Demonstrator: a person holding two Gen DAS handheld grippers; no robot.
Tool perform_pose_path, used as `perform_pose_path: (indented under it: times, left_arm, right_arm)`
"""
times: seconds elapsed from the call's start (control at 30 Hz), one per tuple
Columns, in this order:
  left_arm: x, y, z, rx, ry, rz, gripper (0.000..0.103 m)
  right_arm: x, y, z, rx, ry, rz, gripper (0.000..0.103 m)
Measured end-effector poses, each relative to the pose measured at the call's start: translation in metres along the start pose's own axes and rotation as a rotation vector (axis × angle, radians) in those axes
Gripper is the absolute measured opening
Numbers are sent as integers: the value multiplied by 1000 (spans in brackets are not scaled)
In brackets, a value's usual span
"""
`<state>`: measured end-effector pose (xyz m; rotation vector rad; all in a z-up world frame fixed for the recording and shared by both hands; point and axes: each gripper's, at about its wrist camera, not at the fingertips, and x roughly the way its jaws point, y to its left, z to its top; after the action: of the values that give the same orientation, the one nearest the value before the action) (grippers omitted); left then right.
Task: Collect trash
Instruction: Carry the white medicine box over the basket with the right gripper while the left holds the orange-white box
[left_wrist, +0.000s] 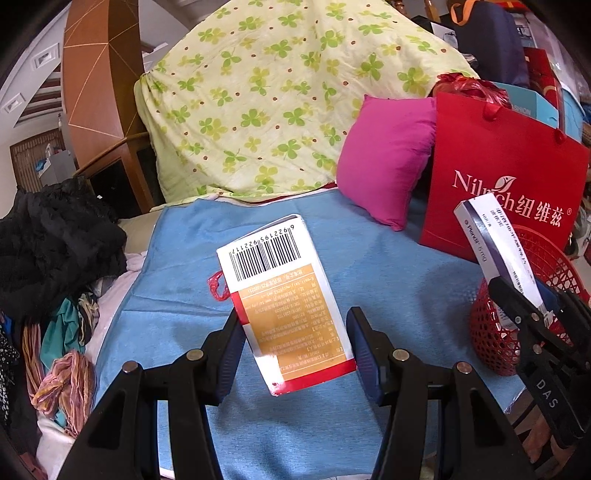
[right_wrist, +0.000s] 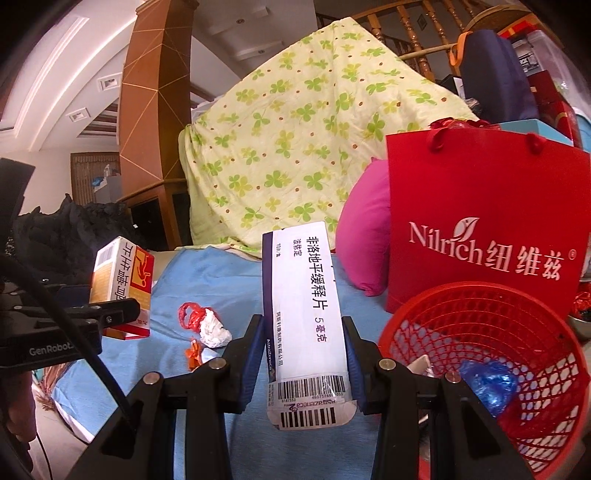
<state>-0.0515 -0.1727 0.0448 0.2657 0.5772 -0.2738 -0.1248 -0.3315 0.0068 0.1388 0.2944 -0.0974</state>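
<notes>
sheet (left_wrist: 280, 92) showing pale yellow, green clover print, 12 o'clock | cushion (left_wrist: 384, 158) showing magenta, 2 o'clock | bag (left_wrist: 502, 173) showing red, white lettering | basket (right_wrist: 491, 354) showing red mesh, 4 o'clock | cloth (left_wrist: 184, 295) showing blue

"Nilrich" on red bag (right_wrist: 487, 221); "AstraZeneca" on white box (right_wrist: 306, 317).

Even indoor light, sharp focus, strong fisheye bending, dark corners.

Each claw (left_wrist: 295, 350) (right_wrist: 304, 354) has 2 black arms, blue pads, silver round screws; "DAS" and "GenRobot" lettering.
</notes>
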Motion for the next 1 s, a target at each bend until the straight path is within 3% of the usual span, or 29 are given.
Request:
perform_pose_path:
  times: [1.0]
  left_arm:
    - [5, -53, 6, 86, 4, -39, 57]
  right_arm:
    - [-27, -33, 3, 41, -60, -34, 43]
